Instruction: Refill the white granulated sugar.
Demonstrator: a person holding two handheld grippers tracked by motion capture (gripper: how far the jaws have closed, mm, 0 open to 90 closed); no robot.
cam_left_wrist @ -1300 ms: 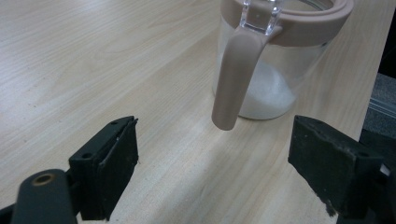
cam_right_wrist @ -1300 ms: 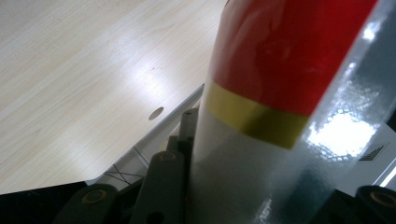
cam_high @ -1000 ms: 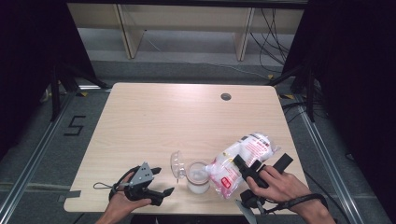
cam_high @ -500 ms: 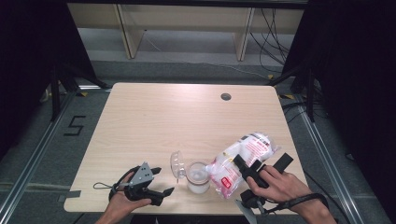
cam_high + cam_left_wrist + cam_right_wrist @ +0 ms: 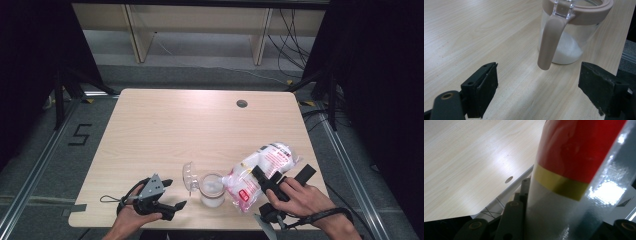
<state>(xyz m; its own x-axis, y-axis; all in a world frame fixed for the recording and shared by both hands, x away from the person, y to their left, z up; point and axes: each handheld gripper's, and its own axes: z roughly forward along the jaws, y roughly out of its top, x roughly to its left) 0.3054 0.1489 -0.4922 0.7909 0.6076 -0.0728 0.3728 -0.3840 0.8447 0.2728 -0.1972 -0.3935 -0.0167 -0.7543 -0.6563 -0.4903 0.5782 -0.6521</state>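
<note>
A clear jar (image 5: 212, 189) with white powder in its bottom stands near the table's front edge, its hinged lid (image 5: 188, 176) swung open to the left. In the left gripper view the jar (image 5: 571, 42) has a beige rim and a beige clasp (image 5: 549, 42) hanging down its side. My left gripper (image 5: 169, 194) rests open just left of the jar, its jaws (image 5: 539, 92) wide apart with nothing between them. My right gripper (image 5: 284, 171) is shut on a plastic bag (image 5: 260, 162) of white powder, tilted with its low end beside the jar. Up close the bag (image 5: 574, 157) is red, yellow and white.
The light wooden table (image 5: 200, 125) has a round cable hole (image 5: 242, 103) at its far right. Both hands sit at the front edge. Dark curtains and stand legs flank the table, and a shelf frame (image 5: 200, 30) stands behind it.
</note>
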